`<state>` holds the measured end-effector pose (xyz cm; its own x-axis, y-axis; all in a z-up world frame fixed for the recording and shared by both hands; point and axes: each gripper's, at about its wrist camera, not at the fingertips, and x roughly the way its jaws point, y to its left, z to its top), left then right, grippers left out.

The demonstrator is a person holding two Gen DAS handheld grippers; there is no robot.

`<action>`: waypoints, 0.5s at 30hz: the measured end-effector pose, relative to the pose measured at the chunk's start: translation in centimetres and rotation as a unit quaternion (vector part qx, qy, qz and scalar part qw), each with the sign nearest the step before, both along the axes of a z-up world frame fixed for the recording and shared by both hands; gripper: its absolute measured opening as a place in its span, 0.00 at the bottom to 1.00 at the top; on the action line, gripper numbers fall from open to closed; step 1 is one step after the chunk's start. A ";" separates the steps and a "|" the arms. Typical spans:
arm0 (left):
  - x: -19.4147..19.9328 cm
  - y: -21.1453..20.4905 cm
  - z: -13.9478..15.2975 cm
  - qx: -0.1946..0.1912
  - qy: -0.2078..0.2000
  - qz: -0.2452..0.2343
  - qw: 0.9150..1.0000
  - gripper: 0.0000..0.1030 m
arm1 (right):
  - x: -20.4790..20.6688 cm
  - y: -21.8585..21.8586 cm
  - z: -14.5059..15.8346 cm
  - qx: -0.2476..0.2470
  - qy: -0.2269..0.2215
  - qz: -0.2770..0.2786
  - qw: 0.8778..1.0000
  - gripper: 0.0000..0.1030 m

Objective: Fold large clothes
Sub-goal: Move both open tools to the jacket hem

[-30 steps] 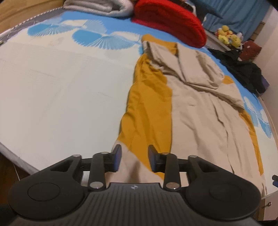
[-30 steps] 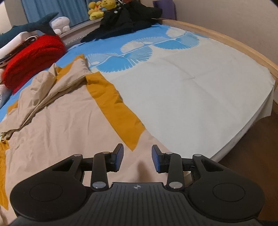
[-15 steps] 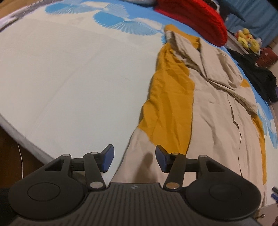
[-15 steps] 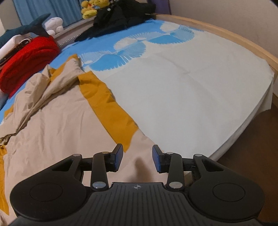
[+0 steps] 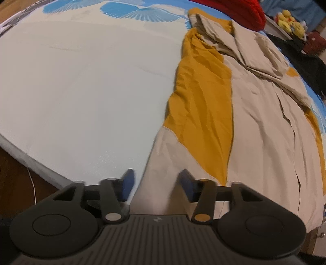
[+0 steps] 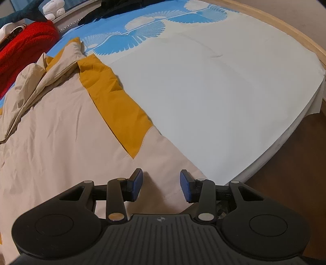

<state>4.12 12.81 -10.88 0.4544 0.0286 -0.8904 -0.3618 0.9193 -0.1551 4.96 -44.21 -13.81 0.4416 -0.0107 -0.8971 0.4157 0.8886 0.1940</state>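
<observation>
A large beige garment with mustard-yellow panels [image 5: 254, 122] lies spread on the bed, its far end rumpled. Its near left corner sits between the fingers of my left gripper [image 5: 156, 183]. Those jaws are closing, and the blue pads [image 5: 127, 183] still stand clear of the cloth. In the right wrist view the same garment [image 6: 51, 132] reaches the bed's front edge. My right gripper [image 6: 161, 184] hovers open over the near right corner of the hem, with beige cloth under the gap and its pads off it.
The white and blue bed sheet [image 5: 81, 81] spreads to the left and, in the right wrist view, as the sheet [image 6: 224, 91] to the right. A red blanket [image 5: 234, 10], yellow plush toys [image 5: 291, 18] and dark clothes [image 5: 305, 55] lie at the far end. Wooden floor [image 6: 295, 173] lies below the mattress edge.
Both grippers have sunk toward the garment's near hem, which now looks larger. The left jaws spread wider half a second ago and have since narrowed. The right jaws look the same.
</observation>
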 end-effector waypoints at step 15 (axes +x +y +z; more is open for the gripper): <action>-0.2 -0.1 0.1 -0.016 0.002 0.000 1.000 0.26 | -0.3 -2.0 0.6 0.034 -0.026 -0.037 0.998 0.41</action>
<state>3.97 12.68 -10.75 0.4516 0.0001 -0.8922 -0.3630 0.9135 -0.1836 4.61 -46.17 -13.20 0.4880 0.0151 -0.8727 0.4677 0.8396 0.2761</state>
